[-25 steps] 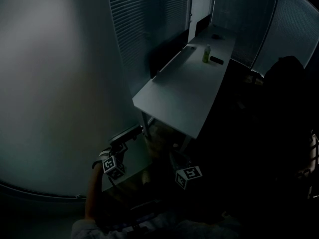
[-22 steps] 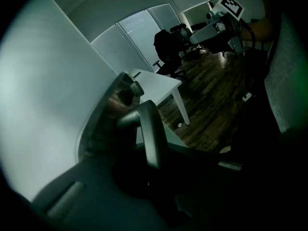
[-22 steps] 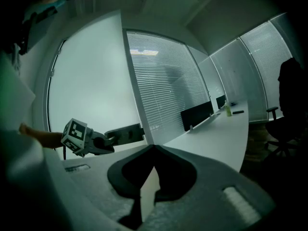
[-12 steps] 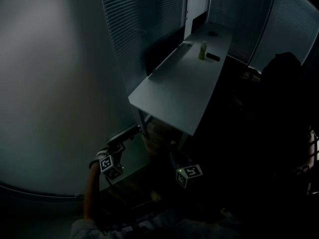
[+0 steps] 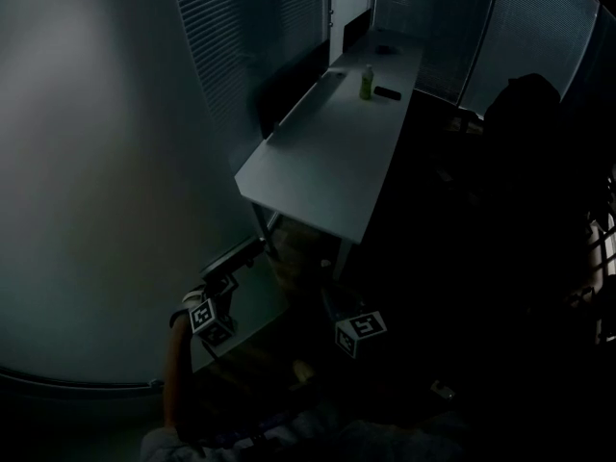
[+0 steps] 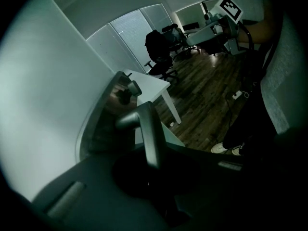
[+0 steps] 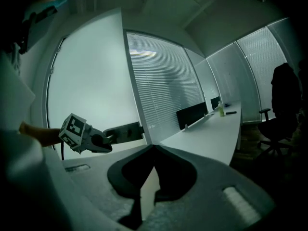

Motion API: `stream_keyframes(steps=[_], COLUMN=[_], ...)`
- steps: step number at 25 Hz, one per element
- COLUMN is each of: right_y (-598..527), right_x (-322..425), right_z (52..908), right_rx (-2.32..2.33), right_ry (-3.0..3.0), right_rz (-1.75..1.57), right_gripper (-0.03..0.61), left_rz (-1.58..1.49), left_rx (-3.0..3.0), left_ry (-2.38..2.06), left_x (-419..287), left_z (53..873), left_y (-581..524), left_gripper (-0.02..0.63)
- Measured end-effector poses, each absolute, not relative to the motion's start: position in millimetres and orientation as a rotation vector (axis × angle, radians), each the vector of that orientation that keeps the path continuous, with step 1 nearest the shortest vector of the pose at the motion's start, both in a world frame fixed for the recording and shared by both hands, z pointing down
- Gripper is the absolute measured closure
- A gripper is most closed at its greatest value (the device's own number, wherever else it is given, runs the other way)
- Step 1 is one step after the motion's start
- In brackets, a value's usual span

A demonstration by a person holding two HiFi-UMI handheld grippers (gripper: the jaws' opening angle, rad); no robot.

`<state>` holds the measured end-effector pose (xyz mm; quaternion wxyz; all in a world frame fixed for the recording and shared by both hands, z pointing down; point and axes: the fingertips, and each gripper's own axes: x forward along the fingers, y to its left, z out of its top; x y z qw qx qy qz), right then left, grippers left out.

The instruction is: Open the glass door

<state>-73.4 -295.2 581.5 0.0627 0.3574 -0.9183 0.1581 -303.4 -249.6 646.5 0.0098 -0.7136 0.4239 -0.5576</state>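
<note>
**Glass door** (image 5: 96, 162): a broad frosted pane, smooth and pale, with no detail showing through it. It carried the door handle at its edge.

**Door handle** (image 6: 147, 129): a straight lever of dull metal, set on a long dark plate. A round metal knob sat on the plate just beside the handle.

**Left claw** (image 6: 154, 165): matte dark jaws, closed tight on the free end of the door handle. Its marker cube stood just behind the handle.

**Right claw** (image 7: 153, 148): grey, grainy body. The jaw tips met with nothing between them. It hung near the door handle, apart from it and level with it, on the room side.

**Table** (image 5: 327, 152): a long, pale, flat-topped slab on thin legs. It began just past the door handle and ran away from it.

**Bottle** (image 5: 367, 83): small, green and upright, at the table end farthest from the door handle. Its contents could not be told. A flat dark object (image 5: 388, 92) lay just beside it.

**Blinds** (image 5: 250, 27): fine horizontal slats, beyond the door handle along the table's side.

**Floor** (image 6: 207, 100): dark wood planks, below the door handle.

**Chair** (image 7: 281, 109): a dark office chair, well apart from the door handle.
</note>
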Motion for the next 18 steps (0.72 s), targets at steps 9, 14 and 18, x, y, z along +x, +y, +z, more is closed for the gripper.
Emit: stream_keyframes(steps=[9, 14, 18], right_y=[-274.7, -267.4, -257.2], right_x=[-55.8, -40.8, -33.9], right_z=[577.3, 575.2, 576.4], right_rx=[1.130, 1.144, 1.140], right_ry=[-2.753, -2.770, -2.761], right_rz=[0.480, 0.460, 0.469], right_gripper=[0.576, 0.575, 0.576], left_rz=[-1.742, -1.743, -1.734], left_rx=[-2.234, -2.242, -2.242], left_ry=[1.255, 1.227, 1.195], left_x=[-283.6, -267.6, -257.5], left_z=[644.4, 640.6, 642.6], left_y=[-235.8, -222.7, -213.8], left_gripper=[0.612, 0.611, 0.612])
